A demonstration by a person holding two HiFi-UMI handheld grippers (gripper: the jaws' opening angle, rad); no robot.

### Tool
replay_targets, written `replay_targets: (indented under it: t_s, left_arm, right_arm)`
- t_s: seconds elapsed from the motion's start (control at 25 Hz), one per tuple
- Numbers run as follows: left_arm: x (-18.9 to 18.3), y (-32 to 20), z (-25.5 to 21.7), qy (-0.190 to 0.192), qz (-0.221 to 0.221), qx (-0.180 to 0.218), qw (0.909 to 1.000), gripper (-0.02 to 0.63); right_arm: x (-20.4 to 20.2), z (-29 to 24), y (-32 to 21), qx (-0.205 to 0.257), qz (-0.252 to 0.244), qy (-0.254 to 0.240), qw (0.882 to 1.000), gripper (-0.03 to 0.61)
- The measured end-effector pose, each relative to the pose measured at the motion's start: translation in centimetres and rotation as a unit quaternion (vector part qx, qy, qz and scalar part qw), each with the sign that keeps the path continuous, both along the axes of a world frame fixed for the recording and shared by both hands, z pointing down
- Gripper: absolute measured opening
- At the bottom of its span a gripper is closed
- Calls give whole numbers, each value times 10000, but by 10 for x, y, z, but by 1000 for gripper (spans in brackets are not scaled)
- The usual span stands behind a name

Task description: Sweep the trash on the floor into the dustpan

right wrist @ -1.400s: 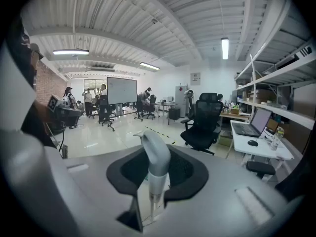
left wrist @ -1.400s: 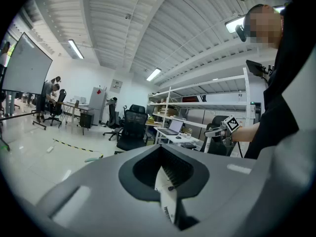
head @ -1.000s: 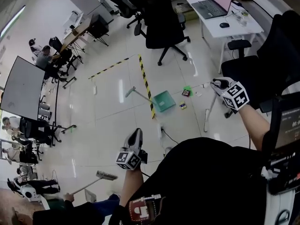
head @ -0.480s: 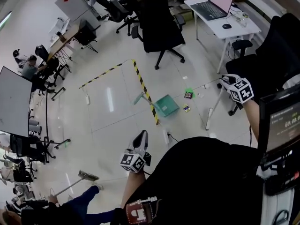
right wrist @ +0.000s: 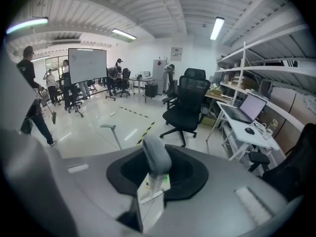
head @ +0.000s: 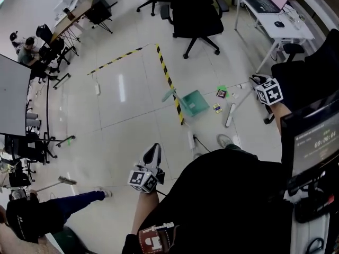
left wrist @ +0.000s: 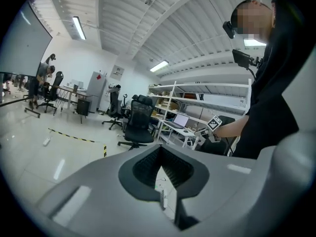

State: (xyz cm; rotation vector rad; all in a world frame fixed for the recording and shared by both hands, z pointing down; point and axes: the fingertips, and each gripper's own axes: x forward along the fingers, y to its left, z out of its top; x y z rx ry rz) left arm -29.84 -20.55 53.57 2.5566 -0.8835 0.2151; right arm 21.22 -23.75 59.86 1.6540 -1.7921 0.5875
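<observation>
Black pads of left gripper (left wrist: 161, 148) meet at tips, nothing between. Right gripper (right wrist: 156, 169) clamped on pale broom handle (right wrist: 156, 154). Green dustpan (head: 194, 102) lies on floor, just beside striped tape (head: 168, 81); trash bits (head: 217, 108) scattered near it, outside pan.

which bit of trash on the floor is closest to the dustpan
The small yellowish piece, just beside the teal dustpan; the green piece and the dark square piece lie farther from it.
</observation>
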Motion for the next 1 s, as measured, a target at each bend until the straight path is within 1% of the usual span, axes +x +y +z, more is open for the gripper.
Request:
replay_targets:
  t_s: [0.16,0.36,0.52,0.68,0.88,1.0]
  left_arm:
    - [-3,-3,6,-141,-427,-120,9989,0]
    - [3,-6,9,-246,-974,-290,9945,0]
    - [12,0,23,-296,-1130,-362,9925,0]
    - [5,5,25,-340,-1270,-445,9903,0]
    - [-5,6,28,-416,-1396,-571,9877,0]
    - [-9,7,30,-434,-1423,-579,9872,0]
  right_arm:
    - [-7,26,-59,-19,-228,-122,9997,72]
    - [-14,34,-146,139,-600,-264,9978,72]
    - [-28,44,-197,240,-875,-363,9952,71]
    - [-48,39,-228,400,-1055,-412,9928,71]
    - [-88,37,-251,586,-1635,-355,9842,71]
    - [-103,32,-258,710,-1788,-339,9807,71]
